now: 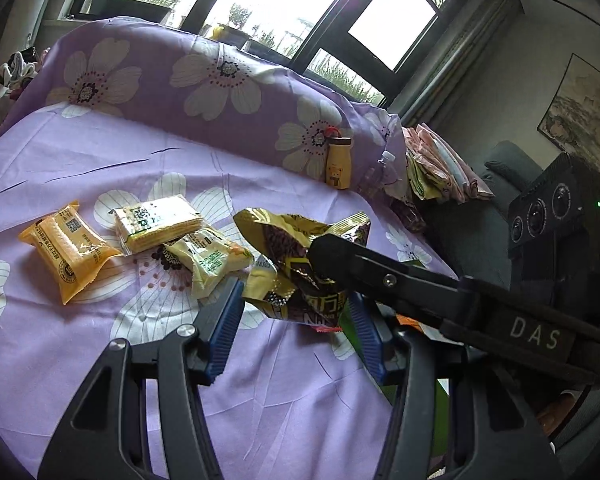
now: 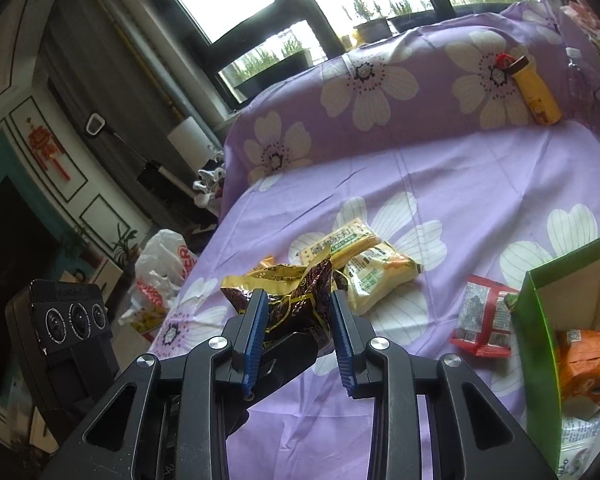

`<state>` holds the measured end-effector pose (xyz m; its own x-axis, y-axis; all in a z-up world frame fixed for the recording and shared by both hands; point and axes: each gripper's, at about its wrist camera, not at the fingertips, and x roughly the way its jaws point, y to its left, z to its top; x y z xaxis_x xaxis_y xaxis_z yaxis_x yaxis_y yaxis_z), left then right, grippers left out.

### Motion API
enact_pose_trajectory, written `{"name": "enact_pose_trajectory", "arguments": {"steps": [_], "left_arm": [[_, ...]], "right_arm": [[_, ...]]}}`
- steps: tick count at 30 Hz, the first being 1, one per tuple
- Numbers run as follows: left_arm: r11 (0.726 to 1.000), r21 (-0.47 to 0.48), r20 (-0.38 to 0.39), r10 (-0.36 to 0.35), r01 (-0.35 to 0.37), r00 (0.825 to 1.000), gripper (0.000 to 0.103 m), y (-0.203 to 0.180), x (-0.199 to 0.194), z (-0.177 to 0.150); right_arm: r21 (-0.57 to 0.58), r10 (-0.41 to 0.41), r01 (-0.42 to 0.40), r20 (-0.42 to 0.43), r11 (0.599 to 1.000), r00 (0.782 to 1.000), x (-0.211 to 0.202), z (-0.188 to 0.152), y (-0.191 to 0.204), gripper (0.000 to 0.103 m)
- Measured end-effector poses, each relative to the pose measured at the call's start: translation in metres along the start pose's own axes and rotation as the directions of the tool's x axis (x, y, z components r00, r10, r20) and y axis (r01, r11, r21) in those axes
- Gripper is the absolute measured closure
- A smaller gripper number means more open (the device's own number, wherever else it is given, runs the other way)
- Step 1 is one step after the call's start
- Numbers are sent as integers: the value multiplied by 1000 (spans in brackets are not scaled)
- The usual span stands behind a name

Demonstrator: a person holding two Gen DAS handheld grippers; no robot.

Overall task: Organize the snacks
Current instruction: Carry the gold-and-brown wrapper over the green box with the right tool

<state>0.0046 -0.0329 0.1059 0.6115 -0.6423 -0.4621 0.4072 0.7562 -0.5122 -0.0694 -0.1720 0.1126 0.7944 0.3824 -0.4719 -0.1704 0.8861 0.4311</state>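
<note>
Right tongs [image 2: 298,320] are clamping the gold-and-brown crinkled bag [image 2: 288,296] between the blue ribbed pads [image 2: 256,320], jaws narrowed partway onto its lower bulge and holding it up off the purple flowered sheet [image 2: 440,168]. Left tongs [image 1: 296,320] are hanging wide apart and gripping nothing, the bag sitting just ahead of and between the tips, so both arms are at it but only the right is carrying it. Seen from the left wrist, the right tool's black arm [image 1: 420,292] is crossing in front, nose pressed into the foil. Bag's long axis is running roughly sideways across the right jaws, puffed and crumpled, shiny film, likely slippery and easy to crush. Green-walled box [image 2: 540,320] is lying to the right of the right tongs and close by, an orange packet [image 2: 588,364] already inside, so the coming move is probably a swing rightward over its rim. Red packet [image 2: 484,320] is lying flat just left of the box wall, in the path. Further ahead on the sheet: pale yellow cracker pack [image 1: 160,220], soft cream pouch [image 1: 212,260], and orange-yellow wrapped bar [image 1: 68,252], all flat, smooth plastic film. Small yellow bottle [image 1: 337,162] is standing against the sheet-draped backrest.
</note>
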Motion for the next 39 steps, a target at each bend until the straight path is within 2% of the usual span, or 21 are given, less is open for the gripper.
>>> {"name": "enact_pose_trajectory", "arguments": {"steps": [7, 22, 35, 39], "left_arm": [[999, 48, -28, -21, 23, 999, 50, -30, 22, 8], [988, 140, -96, -52, 66, 994, 50, -82, 66, 13], [980, 171, -181, -75, 106, 981, 50, -113, 101, 9], [973, 214, -203, -46, 90, 978, 50, -122, 111, 5]], "right_arm": [[31, -25, 24, 40, 999, 999, -23, 7, -24, 70], [187, -59, 35, 127, 982, 990, -65, 12, -79, 70], [326, -130, 77, 145, 942, 981, -88, 7, -121, 69], [375, -161, 105, 120, 921, 980, -92, 5, -132, 69]]}}
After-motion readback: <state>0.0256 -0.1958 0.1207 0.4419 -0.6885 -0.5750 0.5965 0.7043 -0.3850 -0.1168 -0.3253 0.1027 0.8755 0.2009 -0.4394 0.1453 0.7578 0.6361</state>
